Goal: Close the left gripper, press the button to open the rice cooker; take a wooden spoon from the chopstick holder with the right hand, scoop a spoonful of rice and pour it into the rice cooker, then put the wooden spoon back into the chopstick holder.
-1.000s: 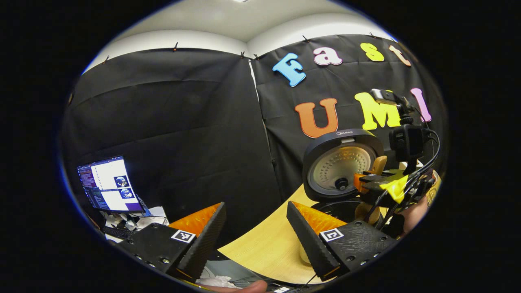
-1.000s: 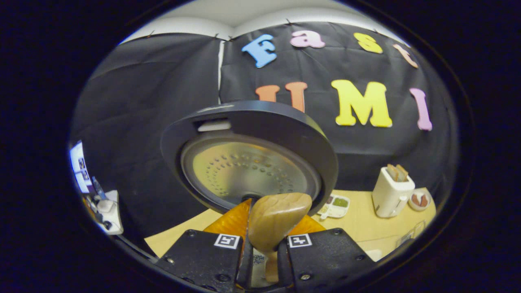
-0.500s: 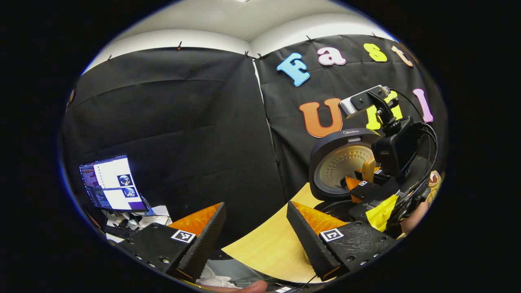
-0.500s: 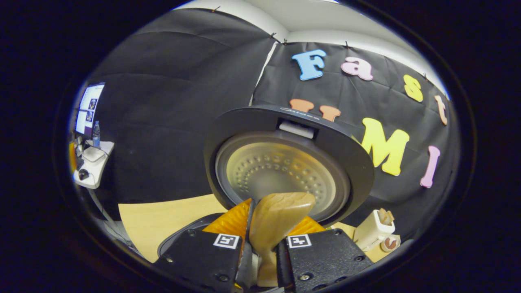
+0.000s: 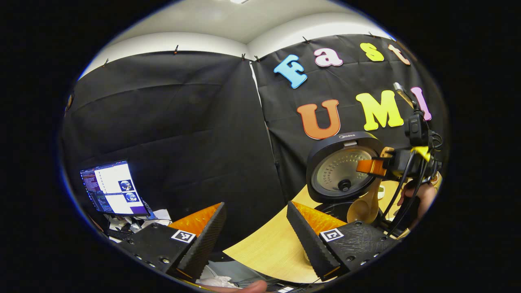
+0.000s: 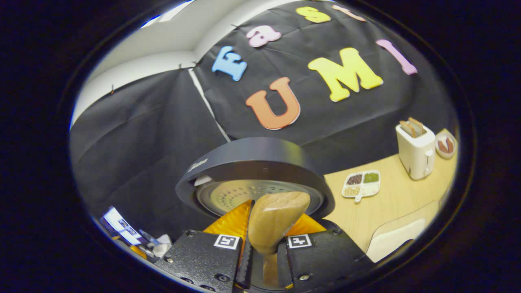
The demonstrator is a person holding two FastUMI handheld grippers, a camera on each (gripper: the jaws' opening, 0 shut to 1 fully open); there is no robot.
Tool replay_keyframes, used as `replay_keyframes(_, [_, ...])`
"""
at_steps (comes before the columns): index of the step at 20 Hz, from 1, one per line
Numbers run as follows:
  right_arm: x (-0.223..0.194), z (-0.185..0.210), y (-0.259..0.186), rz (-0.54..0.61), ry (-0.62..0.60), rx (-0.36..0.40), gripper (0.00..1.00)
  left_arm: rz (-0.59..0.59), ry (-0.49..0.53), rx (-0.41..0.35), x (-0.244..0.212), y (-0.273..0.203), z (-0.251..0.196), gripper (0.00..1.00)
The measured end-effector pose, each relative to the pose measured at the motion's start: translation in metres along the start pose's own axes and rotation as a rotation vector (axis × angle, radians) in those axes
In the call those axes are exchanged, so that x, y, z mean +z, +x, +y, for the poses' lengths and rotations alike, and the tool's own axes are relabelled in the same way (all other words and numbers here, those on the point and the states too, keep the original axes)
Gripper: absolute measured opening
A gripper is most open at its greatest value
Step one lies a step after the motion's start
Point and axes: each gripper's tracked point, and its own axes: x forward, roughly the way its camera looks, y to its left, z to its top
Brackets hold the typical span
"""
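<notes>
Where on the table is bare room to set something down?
Bare table lies between the rice cooker and the toaster, below the divided tray. More bare wood lies left of the cooker. Crowded: over the pot, where the right gripper holds the spoon.

My left gripper (image 5: 255, 228) stands wide apart, with bare worktop (image 5: 268, 244) ahead of it right up to the rice cooker (image 5: 346, 173). The cooker's raised lid (image 6: 254, 179) walls off the space straight before my right gripper (image 6: 264, 244), and the wooden spoon (image 6: 276, 219) clamped there hangs just over the pot's mouth. Rightward the worktop lies open as far as the divided dish (image 6: 361, 184) and the toaster (image 6: 415, 148) near the back wall.
</notes>
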Motion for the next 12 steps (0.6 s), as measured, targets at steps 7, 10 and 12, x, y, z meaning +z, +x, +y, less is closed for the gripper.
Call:
replay_keyframes(7, [0.043, -0.076, -0.028, -0.079, 0.435, -0.049, 0.29, -0.031, 0.021, -0.048, 0.017, -0.007, -0.03, 0.95])
replay_keyframes(10, [0.077, -0.122, -0.052, -0.151, 0.405, -0.1, 0.29, -0.047, 0.03, -0.074, 0.027, -0.011, -0.048, 0.96])
replay_keyframes(12, [0.105, -0.152, -0.075, -0.205, 0.393, -0.136, 0.29, -0.053, 0.035, -0.093, 0.031, -0.012, -0.062, 0.95])
